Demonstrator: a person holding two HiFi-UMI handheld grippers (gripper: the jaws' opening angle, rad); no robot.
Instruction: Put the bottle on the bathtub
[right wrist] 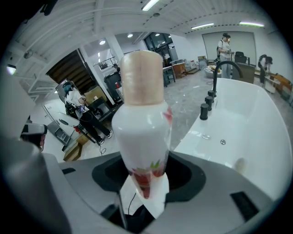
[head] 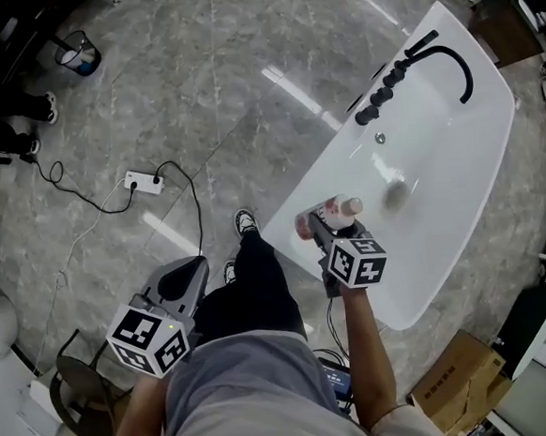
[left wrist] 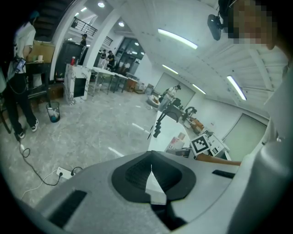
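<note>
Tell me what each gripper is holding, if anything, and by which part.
The right gripper holds the bottle by its lower body, cap pointing away. The left gripper holds nothing; its jaws are together.

Right arm extended; right gripper (head: 323,229) over the bathtub's (head: 472,173) near rim, jaws clamped on the bottle (head: 336,211). Left gripper (head: 185,277) well clear of the bathtub, jaws together.

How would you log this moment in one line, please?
right gripper: shut on bottle | left gripper: shut, empty | bottle held at bathtub rim, not yet placed
</note>
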